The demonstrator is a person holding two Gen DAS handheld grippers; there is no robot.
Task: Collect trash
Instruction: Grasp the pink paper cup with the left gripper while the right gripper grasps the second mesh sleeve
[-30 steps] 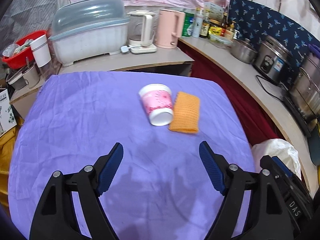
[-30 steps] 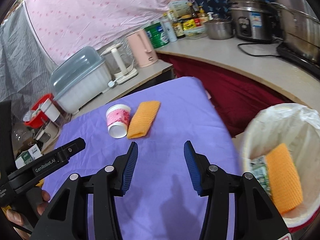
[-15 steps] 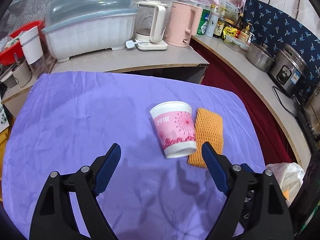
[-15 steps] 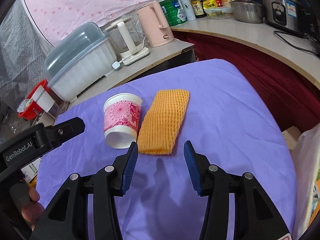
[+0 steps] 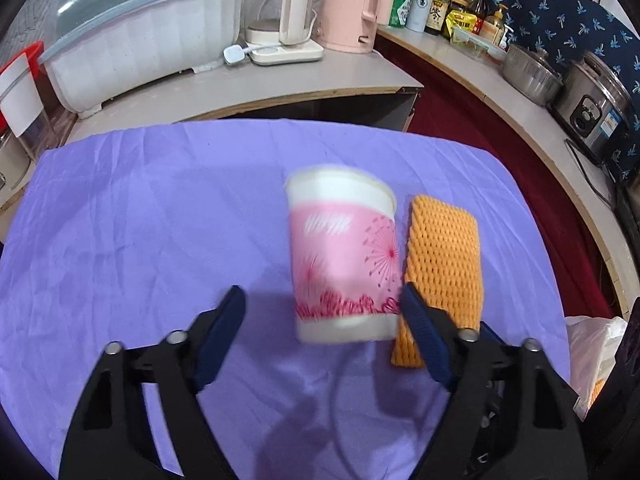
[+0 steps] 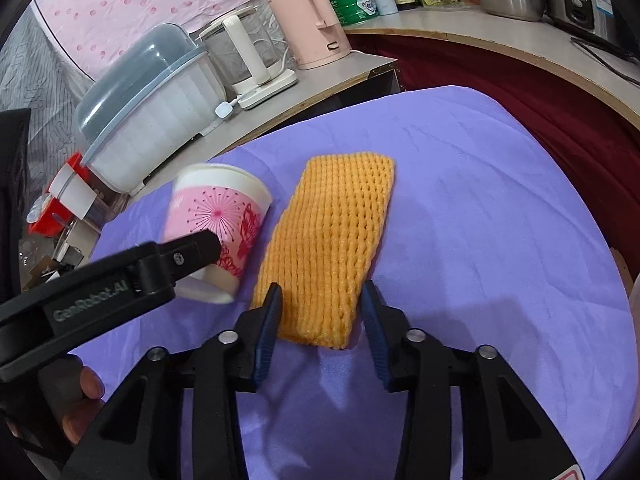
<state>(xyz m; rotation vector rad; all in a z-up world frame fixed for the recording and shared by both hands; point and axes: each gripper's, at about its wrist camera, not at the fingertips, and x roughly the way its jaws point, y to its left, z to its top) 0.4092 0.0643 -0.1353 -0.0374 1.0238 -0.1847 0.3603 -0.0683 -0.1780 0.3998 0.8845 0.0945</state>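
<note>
A pink and white paper cup (image 5: 344, 256) lies on its side on the purple tablecloth (image 5: 140, 240), its base toward me. An orange foam net (image 5: 444, 264) lies flat just right of it. My left gripper (image 5: 320, 320) is open, its right finger at the cup's base, the left finger apart from it. In the right wrist view the cup (image 6: 224, 220) sits left of the net (image 6: 332, 248). My right gripper (image 6: 320, 316) is open, its fingers on either side of the net's near end. The left gripper's finger (image 6: 192, 252) shows beside the cup.
A white-lined trash bin (image 5: 592, 356) stands off the table's right edge. Behind the table a counter holds a dish rack with a lid (image 5: 140, 40), a glass kettle (image 5: 280, 12), a pink kettle (image 5: 352, 4), bottles and pots (image 5: 532, 76).
Both grippers have moved forward over the table. The left one has closed in on the cup, the right one on the orange net. The bin has left the right wrist view.
</note>
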